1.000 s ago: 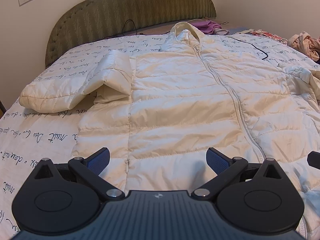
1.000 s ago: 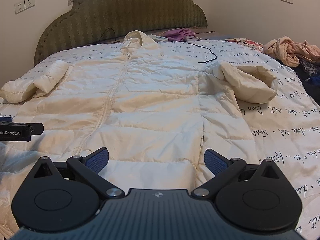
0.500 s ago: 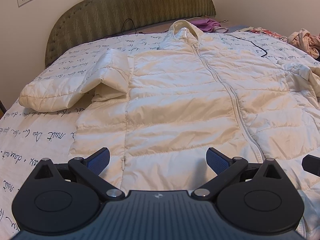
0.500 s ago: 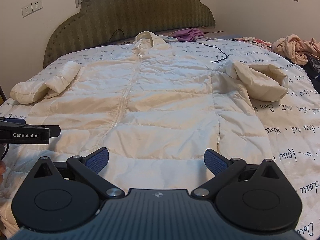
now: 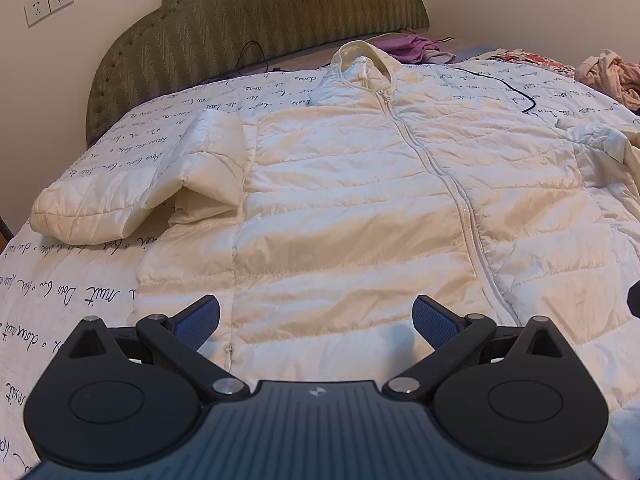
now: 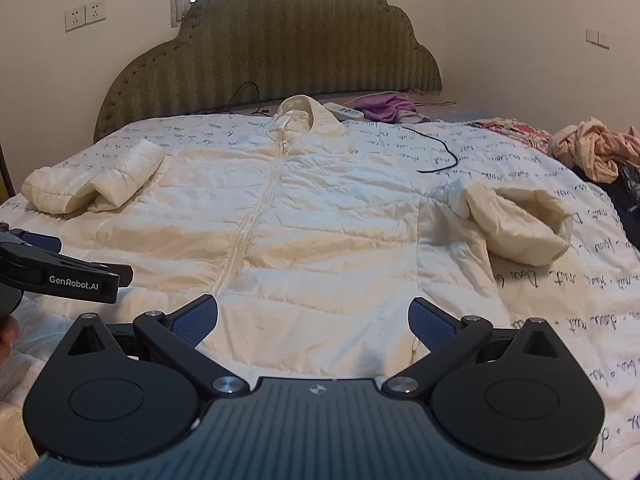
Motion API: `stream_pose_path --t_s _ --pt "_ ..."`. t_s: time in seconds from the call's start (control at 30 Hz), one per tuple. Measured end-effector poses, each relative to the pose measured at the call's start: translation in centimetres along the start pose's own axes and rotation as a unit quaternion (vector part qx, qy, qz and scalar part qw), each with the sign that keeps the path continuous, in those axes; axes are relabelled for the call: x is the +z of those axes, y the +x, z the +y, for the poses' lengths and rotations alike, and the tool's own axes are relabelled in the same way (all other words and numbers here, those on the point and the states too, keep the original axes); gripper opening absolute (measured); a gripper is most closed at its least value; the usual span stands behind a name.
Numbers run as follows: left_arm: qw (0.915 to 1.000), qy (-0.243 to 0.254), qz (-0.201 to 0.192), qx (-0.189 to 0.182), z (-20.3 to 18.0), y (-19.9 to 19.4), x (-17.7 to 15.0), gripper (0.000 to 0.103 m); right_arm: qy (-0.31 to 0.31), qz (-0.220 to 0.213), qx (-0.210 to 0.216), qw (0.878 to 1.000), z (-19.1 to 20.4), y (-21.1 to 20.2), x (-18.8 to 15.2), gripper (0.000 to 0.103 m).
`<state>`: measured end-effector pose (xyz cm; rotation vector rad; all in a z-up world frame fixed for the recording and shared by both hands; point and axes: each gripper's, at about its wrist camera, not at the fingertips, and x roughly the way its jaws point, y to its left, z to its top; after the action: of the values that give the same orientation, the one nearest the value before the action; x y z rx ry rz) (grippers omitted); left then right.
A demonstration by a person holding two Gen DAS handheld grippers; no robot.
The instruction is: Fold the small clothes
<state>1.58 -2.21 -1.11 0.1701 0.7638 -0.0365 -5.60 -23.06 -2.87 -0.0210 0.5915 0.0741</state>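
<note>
A cream quilted puffer jacket (image 5: 360,208) lies flat and zipped on the bed, collar toward the headboard; it also shows in the right wrist view (image 6: 320,216). Its left sleeve (image 5: 132,196) is bent at the bed's left side, and its right sleeve (image 6: 516,220) is crumpled at the right. My left gripper (image 5: 316,316) is open and empty above the jacket's lower left hem. My right gripper (image 6: 312,320) is open and empty above the lower right hem. The left gripper's finger (image 6: 60,276) shows at the left edge of the right wrist view.
The bed has a white cover with blue script (image 5: 68,292) and a green padded headboard (image 6: 280,52). A black cable (image 6: 436,156) lies near the jacket's right shoulder. Purple clothes (image 6: 384,106) and a power strip (image 6: 344,110) lie by the headboard. A pile of clothes (image 6: 596,152) sits at the right.
Both grippers have pulled back and risen, so the jacket looks farther away and the headboard shows more. Both stay open; the jacket has not moved.
</note>
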Motion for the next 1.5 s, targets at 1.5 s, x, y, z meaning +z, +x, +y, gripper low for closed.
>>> stream_pose_path --t_s 1.5 --pt "0.9983 0.052 0.012 -0.023 -4.2 4.6 -0.3 0.103 -0.124 -0.011 -0.199 0.972 -17.3 11.8 9.8 0.062"
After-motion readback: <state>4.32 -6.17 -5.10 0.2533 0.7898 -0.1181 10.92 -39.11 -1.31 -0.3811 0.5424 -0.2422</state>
